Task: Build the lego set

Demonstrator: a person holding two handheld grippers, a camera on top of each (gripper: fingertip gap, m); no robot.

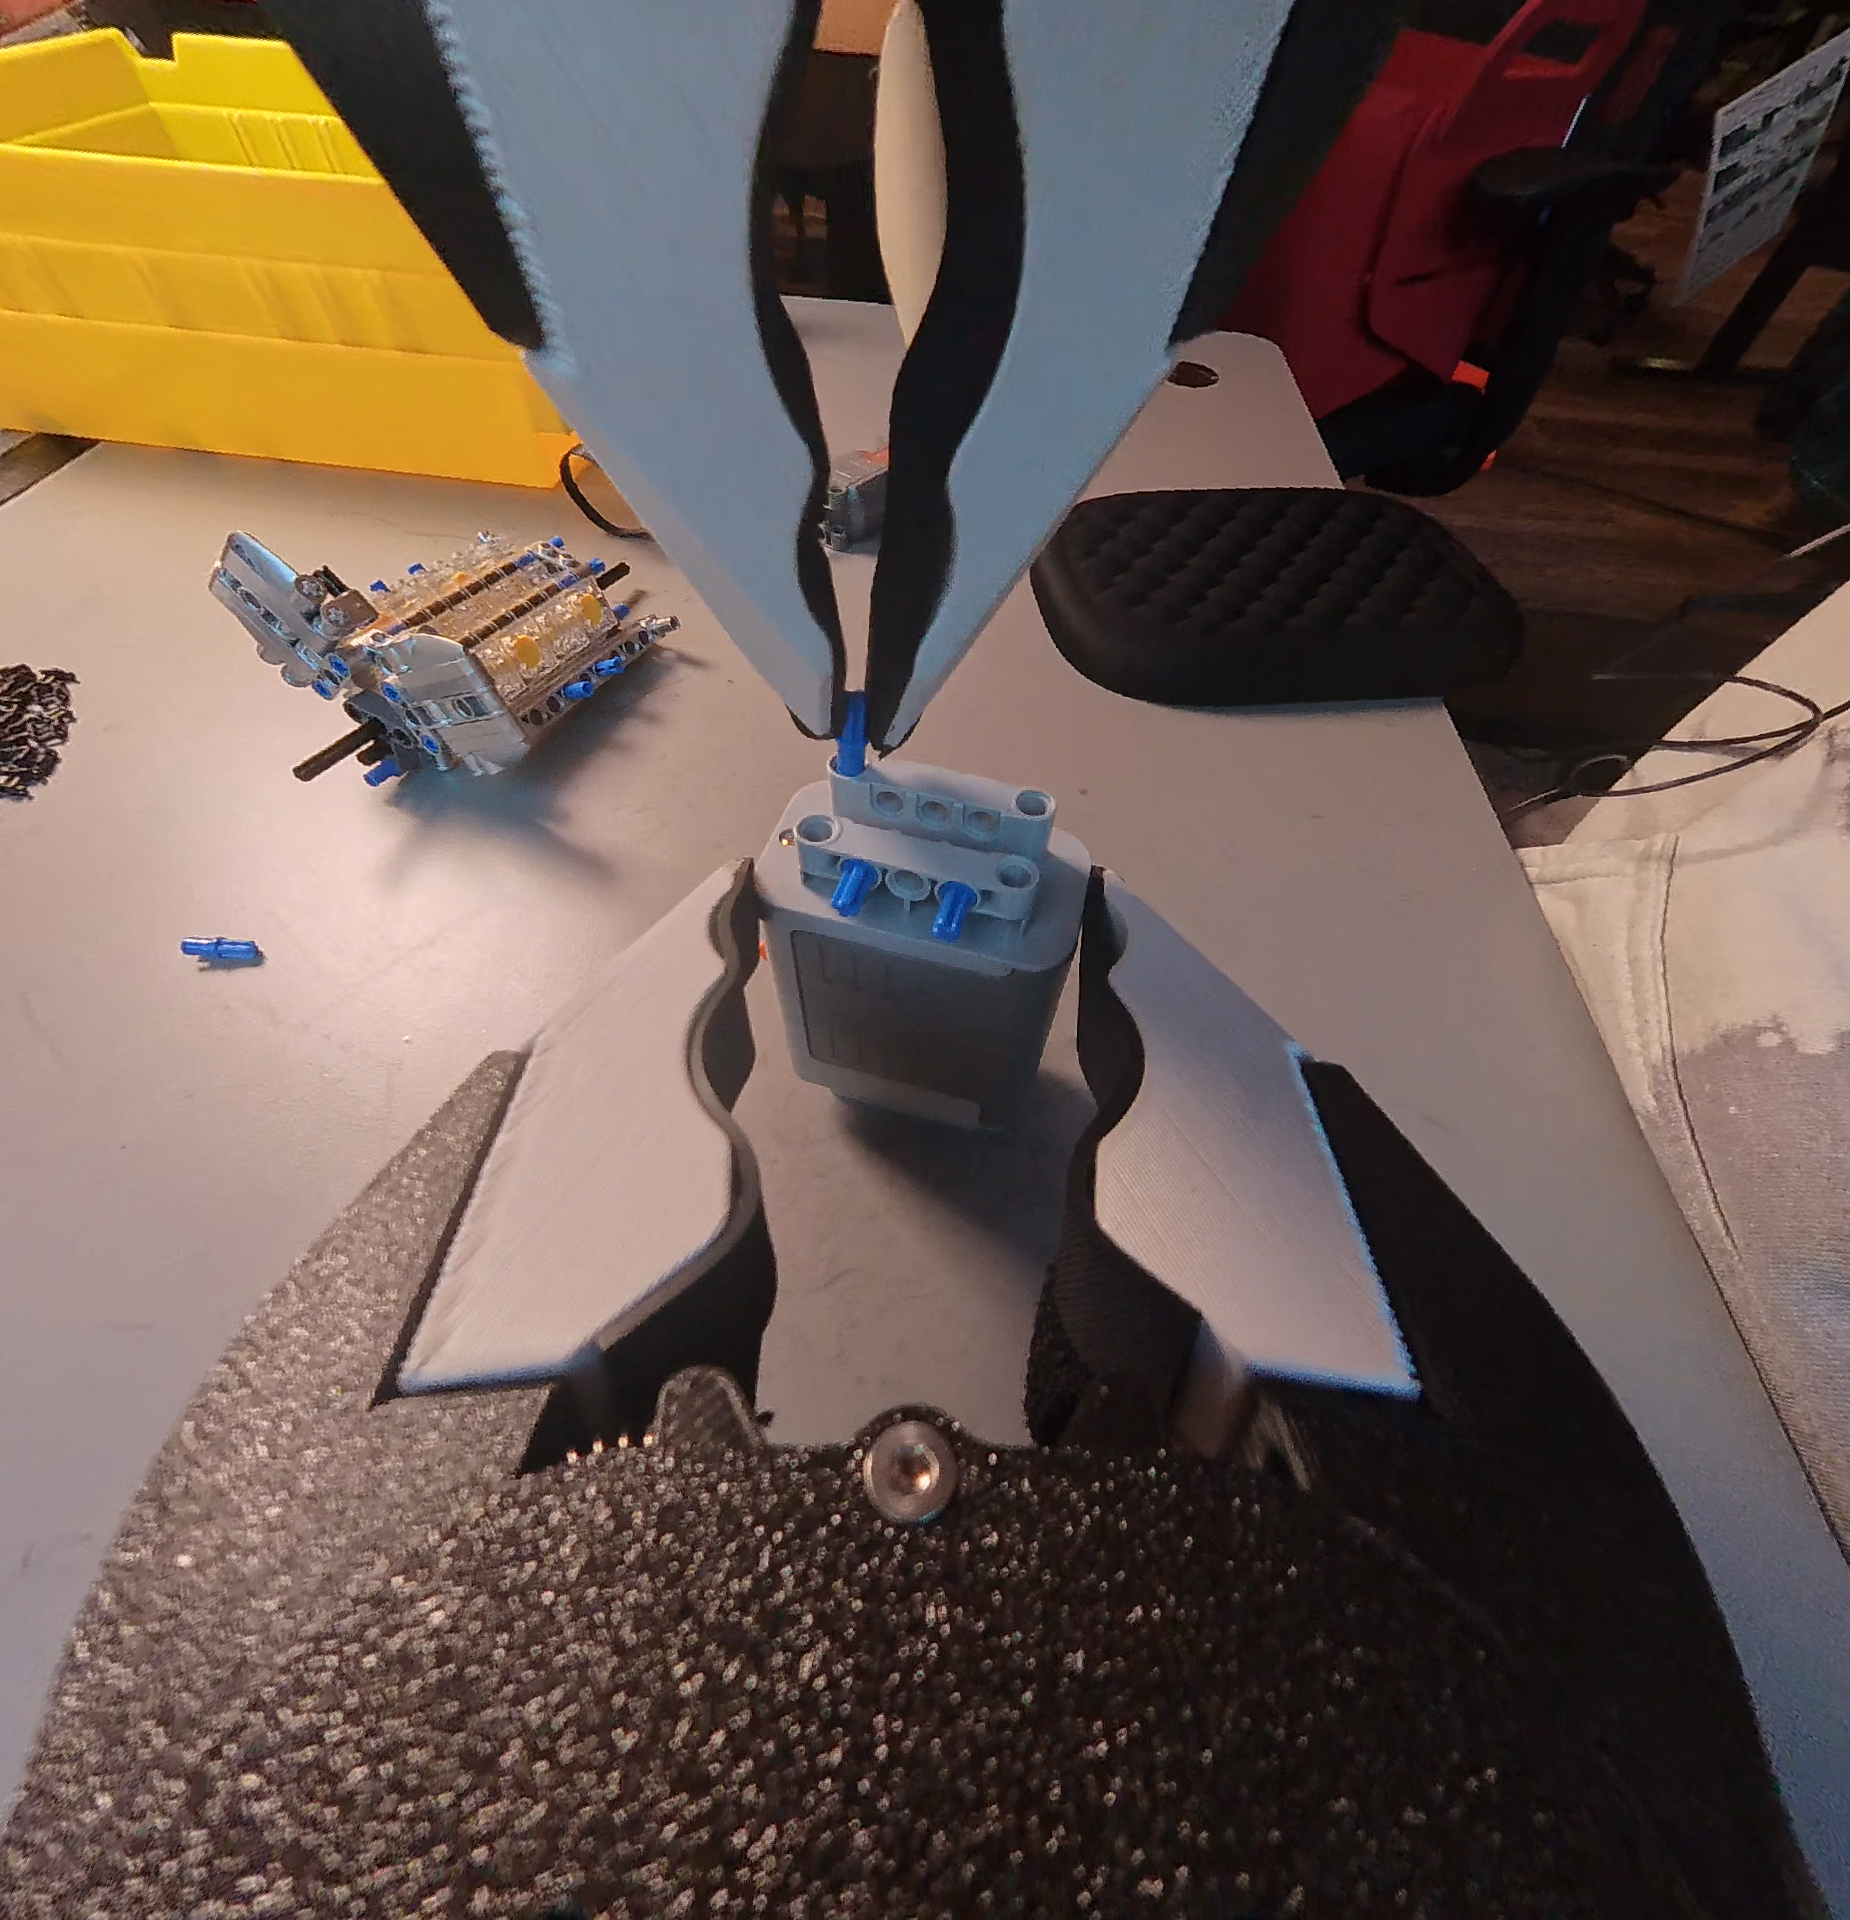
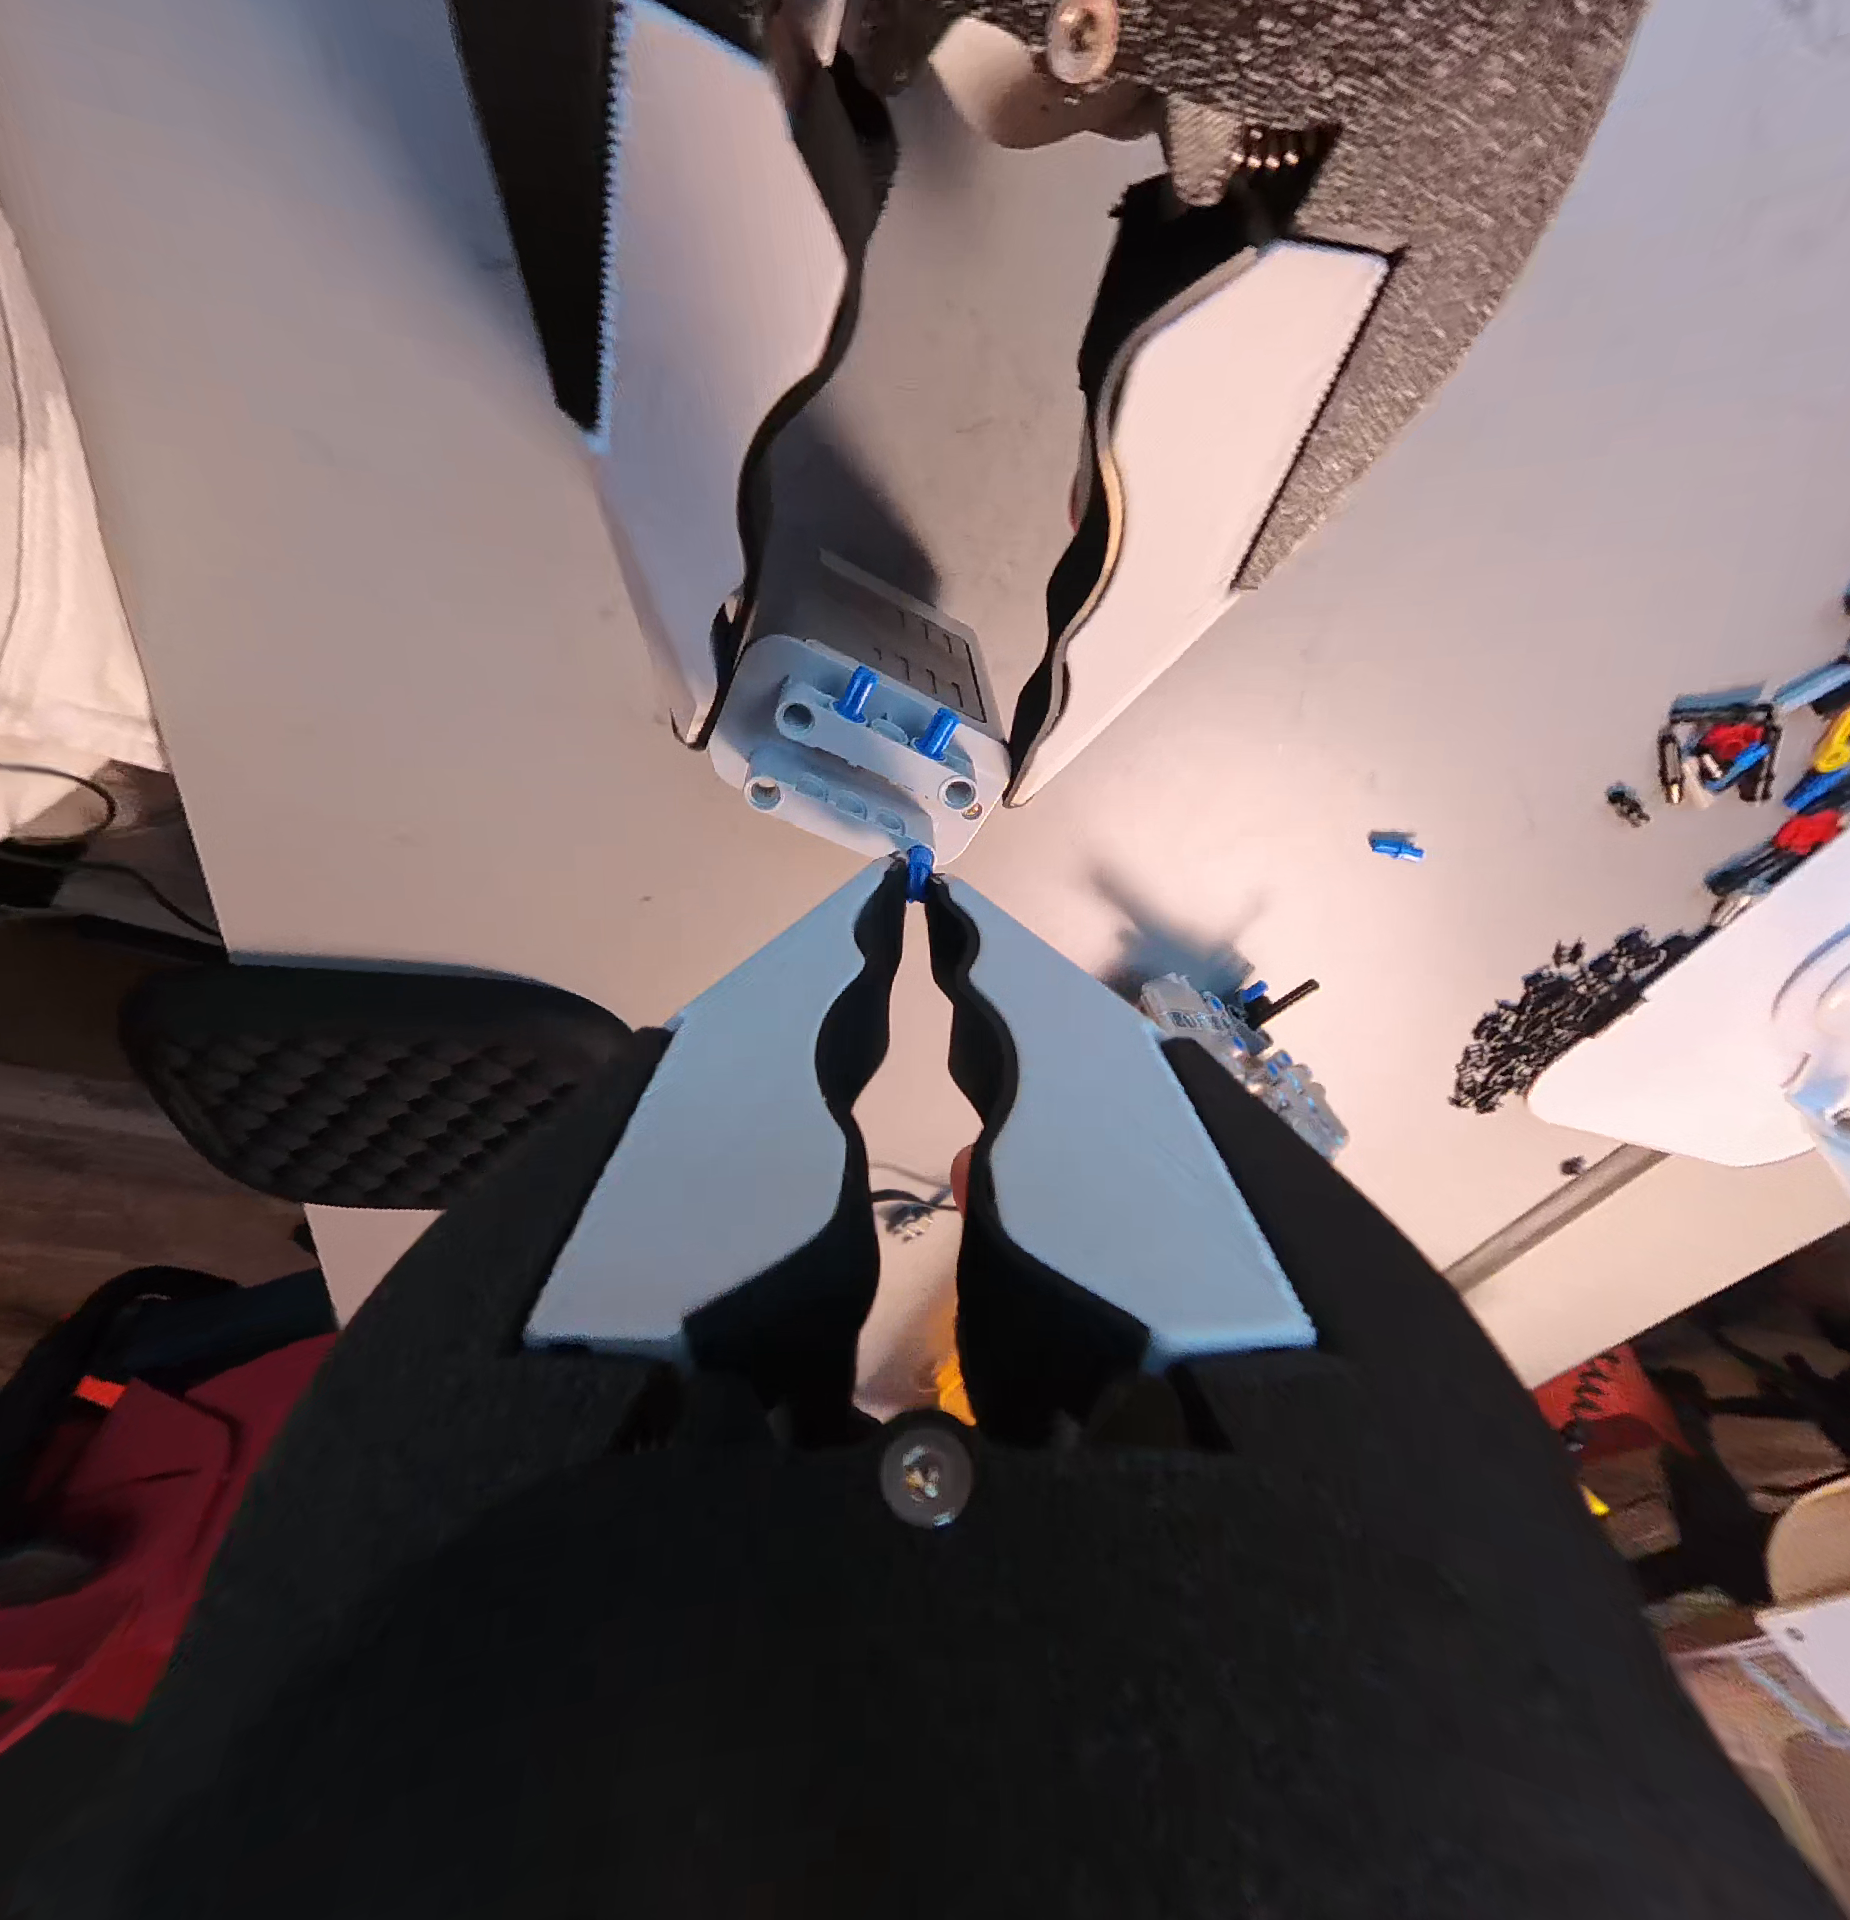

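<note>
My left gripper [image 1: 919,904] is shut on a grey motor block [image 1: 910,987] and holds it upright on the grey table [image 1: 277,1091]. Two grey beams with holes [image 1: 936,821] sit on top of the block, with two blue pins [image 1: 895,899] standing in the nearer beam. My right gripper [image 2: 908,878] comes from the far side and is shut on a third blue pin [image 2: 918,860] at the end hole of the far beam; this pin also shows in the left wrist view [image 1: 850,732]. The block also shows in the right wrist view [image 2: 859,727], between the left gripper's fingers [image 2: 692,468].
A partly built grey and clear model [image 1: 443,655] lies to the left. A loose blue pin [image 1: 220,948] lies on the table. A heap of small black pins [image 1: 12,738] is at the left edge. Yellow bins [image 1: 173,260] stand behind. A black chair seat [image 1: 1274,592] is past the table edge. Both grippers' tips are close together, under 4 cm apart.
</note>
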